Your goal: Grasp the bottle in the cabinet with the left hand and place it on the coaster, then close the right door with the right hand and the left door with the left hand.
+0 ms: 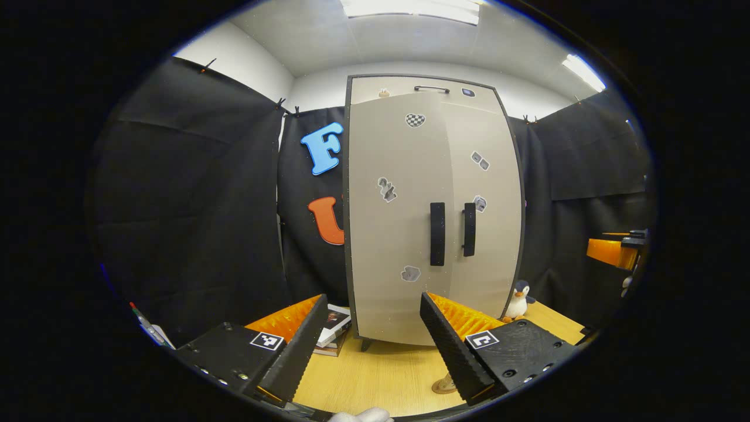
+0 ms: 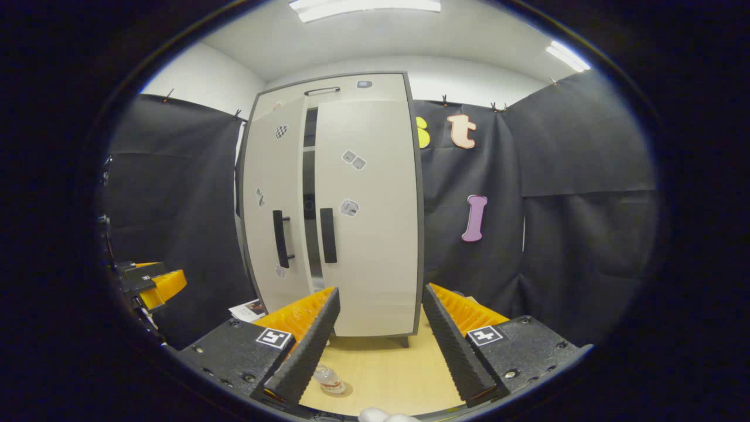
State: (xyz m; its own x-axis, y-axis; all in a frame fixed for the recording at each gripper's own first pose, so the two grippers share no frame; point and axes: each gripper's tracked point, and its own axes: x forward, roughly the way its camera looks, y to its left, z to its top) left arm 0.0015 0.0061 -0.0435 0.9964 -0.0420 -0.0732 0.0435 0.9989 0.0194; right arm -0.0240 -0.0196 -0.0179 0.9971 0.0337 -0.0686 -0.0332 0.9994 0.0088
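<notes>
Black-draped booth, pale wooden counter (image 2: 387,369). Tall beige cabinet (image 1: 410,223) at back, matte, slab-fronted; right door (image 2: 369,223) shut, left door (image 2: 272,223) slightly ajar. Clear bottle (image 2: 329,380) on coaster (image 1: 443,387) before cabinet. Left gripper (image 1: 372,346), right gripper (image 2: 381,343): ribbed jaws spread, empty. Advised: flat push beside black bar handle (image 2: 282,238).

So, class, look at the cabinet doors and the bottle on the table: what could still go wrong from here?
1. In the right gripper view the left door stands slightly ajar, a dark gap beside the right door; it may end up not fully shut.
2. The bottle stands close under the right gripper; a low move could tip it.
3. The left gripper is open near the door handles; pushing off-centre could snag one.
</notes>
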